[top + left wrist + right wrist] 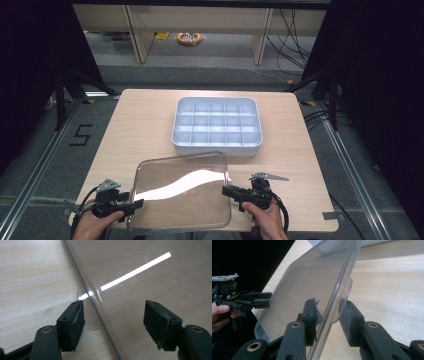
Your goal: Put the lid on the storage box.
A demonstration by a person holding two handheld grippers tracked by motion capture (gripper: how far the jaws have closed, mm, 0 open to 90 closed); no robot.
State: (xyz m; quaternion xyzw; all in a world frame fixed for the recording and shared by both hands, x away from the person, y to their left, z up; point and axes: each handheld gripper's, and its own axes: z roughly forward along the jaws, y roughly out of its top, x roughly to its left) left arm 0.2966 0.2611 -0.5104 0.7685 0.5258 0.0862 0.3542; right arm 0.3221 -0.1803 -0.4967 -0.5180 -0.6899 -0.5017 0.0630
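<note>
We see clear glossy plastic lid (pixel 182 190), smooth, w/ bright light streak reflected. Tray (pixel 217 127): pale blue-grey plastic, matt-ish, smooth. Table (pixel 145 120): light wood-grain, matt. Gripper jaws look matt black plastic w/ brass-coloured rivets; pads (pixel 160 322) look rough, frayed at edges.

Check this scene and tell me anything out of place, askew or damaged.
The clear lid is off the compartment tray, lying near the table's front edge. The right gripper closes on its tab, while the left gripper straddles the opposite rim, open. One left pad looks frayed.
</note>
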